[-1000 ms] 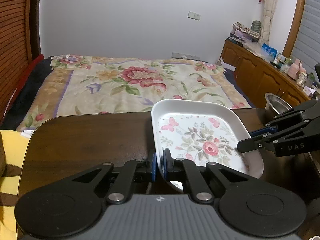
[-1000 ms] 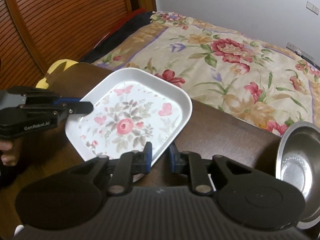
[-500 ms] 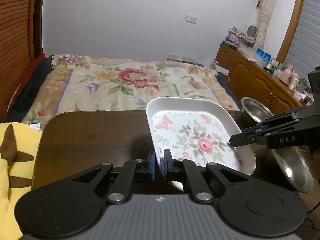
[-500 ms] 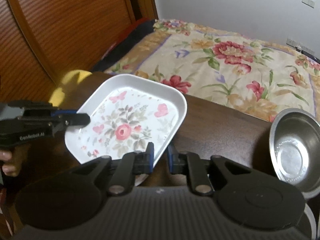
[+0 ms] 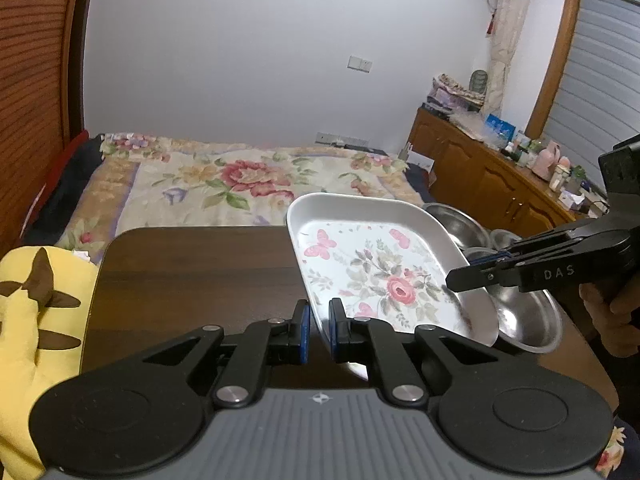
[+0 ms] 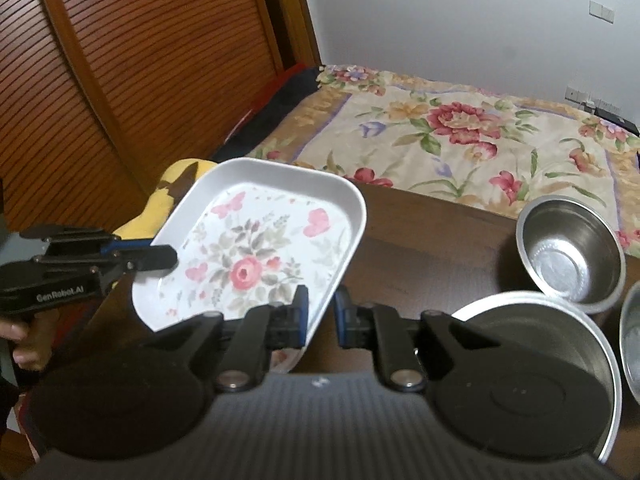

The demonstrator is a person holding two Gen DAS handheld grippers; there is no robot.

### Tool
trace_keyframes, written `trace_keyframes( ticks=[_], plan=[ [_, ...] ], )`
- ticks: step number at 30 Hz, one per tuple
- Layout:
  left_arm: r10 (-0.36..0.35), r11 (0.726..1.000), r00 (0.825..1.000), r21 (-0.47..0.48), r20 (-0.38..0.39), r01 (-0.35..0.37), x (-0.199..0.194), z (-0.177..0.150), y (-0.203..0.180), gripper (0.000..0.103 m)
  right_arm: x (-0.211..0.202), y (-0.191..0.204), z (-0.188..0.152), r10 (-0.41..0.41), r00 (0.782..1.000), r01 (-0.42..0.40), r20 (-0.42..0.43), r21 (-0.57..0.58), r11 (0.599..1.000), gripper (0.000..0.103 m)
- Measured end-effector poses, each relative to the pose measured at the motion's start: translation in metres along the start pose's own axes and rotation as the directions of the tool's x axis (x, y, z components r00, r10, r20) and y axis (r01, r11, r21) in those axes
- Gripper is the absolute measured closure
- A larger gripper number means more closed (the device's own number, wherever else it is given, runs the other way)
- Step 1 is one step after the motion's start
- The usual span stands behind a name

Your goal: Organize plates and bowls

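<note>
Since a second ago the floral plate has been carried rightward, so that its low corner now hangs over the wide steel bowl, with a deeper steel bowl and further metal dishes coming into view behind. Both tongs hold it above the tabletop: the left tongs pinch the near-left rim between blue pads, and the right tongs are clamped on the opposite rim, so each is closed on the plate. It sits tilted, its right side lower. My worry is the grip: each hold is a thin pinch on a smooth, sloped lip, and if the two hands drift apart or twist unevenly, one rim could slip free and the plate would drop onto the bowls or swing down from the remaining hold.
</note>
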State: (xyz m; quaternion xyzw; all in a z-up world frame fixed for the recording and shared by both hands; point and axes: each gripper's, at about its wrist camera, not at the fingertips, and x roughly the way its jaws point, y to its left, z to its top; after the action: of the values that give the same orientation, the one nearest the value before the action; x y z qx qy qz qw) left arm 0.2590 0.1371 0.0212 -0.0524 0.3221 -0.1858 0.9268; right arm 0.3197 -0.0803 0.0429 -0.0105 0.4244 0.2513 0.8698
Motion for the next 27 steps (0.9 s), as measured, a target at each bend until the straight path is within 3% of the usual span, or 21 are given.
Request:
trace_keyframes(
  ticks=[27],
  plan=[
    [-0.053, 0.999, 0.998, 0.014, 0.018, 0.053, -0.085, -0.078, -0.064, 0.092, -0.073, 0.03, -0.092, 0.016, 1.0, -0.016, 0.026, 0.005, 1.0, 0.088]
  ],
)
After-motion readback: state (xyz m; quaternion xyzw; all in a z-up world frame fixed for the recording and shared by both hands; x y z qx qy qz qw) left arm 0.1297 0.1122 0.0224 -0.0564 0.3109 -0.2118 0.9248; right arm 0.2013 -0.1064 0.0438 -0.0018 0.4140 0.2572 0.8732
